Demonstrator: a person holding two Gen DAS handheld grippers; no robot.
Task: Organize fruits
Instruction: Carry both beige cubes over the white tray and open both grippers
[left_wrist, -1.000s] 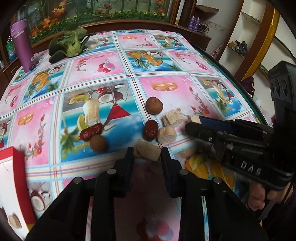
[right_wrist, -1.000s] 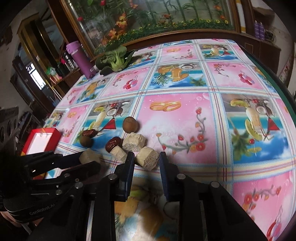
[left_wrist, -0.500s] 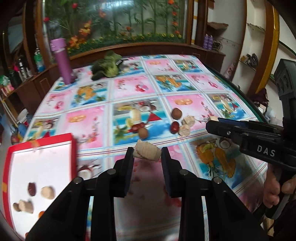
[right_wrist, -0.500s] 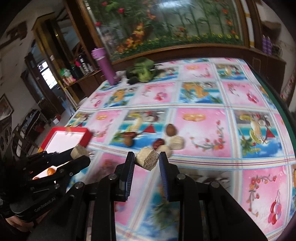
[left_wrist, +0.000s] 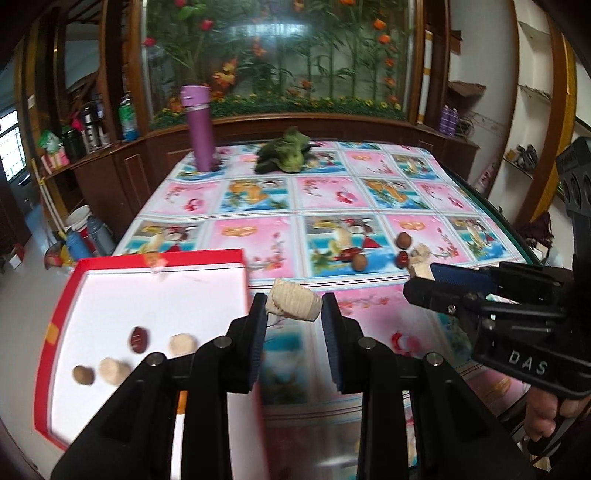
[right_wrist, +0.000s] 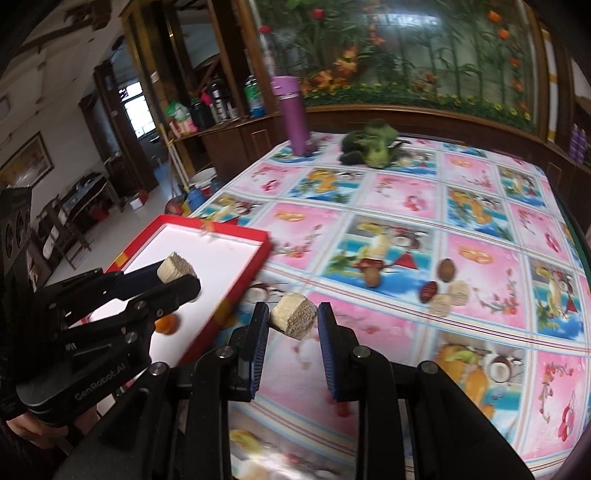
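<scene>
Nearest in the left wrist view, the left hand-held gripper is closed part-way on a pale ribbed chunk, which is pinched between the two pads and held clear of the counter. In the right wrist view the right hand-held gripper likewise clamps a pale cut chunk with a grey speckled face, also lifted off the cloth.

Just left of the left hand-held gripper lies the red box with its white floor, holding a red date, two pale pieces and a brown round fruit; an orange fruit shows in it from the right wrist view.

Further out on the fruit-patterned cloth sit the loose pieces: a brown round fruit, a second one, a red date and two pale chunks just beside it.

At the far end stand a purple flask and a leafy green vegetable, well apart from the fruit.
</scene>
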